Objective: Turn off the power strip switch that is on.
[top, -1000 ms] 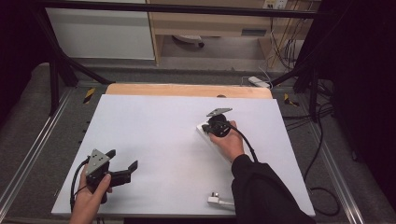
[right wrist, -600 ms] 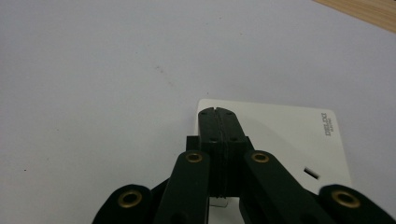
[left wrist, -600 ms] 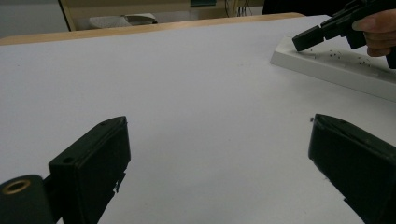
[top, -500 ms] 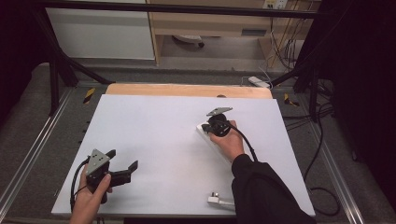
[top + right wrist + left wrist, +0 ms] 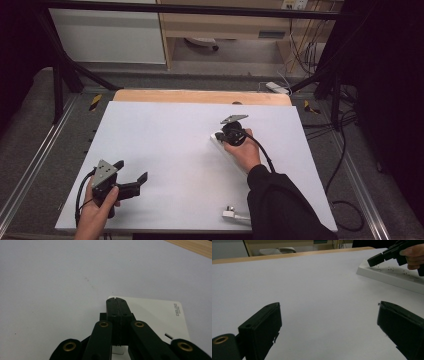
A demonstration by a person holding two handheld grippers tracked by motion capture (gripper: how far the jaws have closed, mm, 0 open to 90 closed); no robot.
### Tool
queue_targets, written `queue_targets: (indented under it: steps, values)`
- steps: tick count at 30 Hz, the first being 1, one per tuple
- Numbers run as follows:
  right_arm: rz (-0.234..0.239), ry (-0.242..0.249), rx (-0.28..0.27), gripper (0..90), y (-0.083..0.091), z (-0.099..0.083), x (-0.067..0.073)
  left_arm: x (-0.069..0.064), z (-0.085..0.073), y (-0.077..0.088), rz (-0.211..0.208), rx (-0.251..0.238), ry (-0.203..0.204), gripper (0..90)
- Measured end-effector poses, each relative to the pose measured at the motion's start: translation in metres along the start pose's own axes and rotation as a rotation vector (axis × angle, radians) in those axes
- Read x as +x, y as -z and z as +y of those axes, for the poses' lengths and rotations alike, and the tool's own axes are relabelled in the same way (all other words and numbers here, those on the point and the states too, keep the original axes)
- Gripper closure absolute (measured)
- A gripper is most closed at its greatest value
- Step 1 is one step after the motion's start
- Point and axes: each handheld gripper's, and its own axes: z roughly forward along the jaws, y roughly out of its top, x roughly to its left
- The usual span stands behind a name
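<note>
A flat white box (image 5: 218, 142) with grey lettering on one corner lies on the white table (image 5: 165, 130), right of centre. My right gripper (image 5: 220, 136) is shut with nothing between its jaws. In the right gripper view its closed tips (image 5: 117, 300) sit over the far corner of the white box (image 5: 155, 315); whether they touch it I cannot tell. My left gripper (image 5: 132, 171) is held at the table's near left, open and empty. In the left gripper view its jaws stand wide (image 5: 329, 322) over bare table, with the white box (image 5: 392, 275) and the right gripper (image 5: 377, 260) far off at upper right.
A small white plug (image 5: 230, 214) with a cable lies near the table's front edge, beside the right sleeve. A wooden strip (image 5: 200, 96) runs along the table's far edge. Metal rails flank the table, and cables hang at the right.
</note>
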Motion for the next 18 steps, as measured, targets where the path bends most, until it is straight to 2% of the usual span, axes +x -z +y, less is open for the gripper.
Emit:
queue_targets:
  steps: [18]
  values:
    - [0.02,-0.046,-0.05,90.0,0.0043,0.0026,-0.0029,0.0003,-0.0002,-0.0001,0.0,0.001,-0.001,5.4]
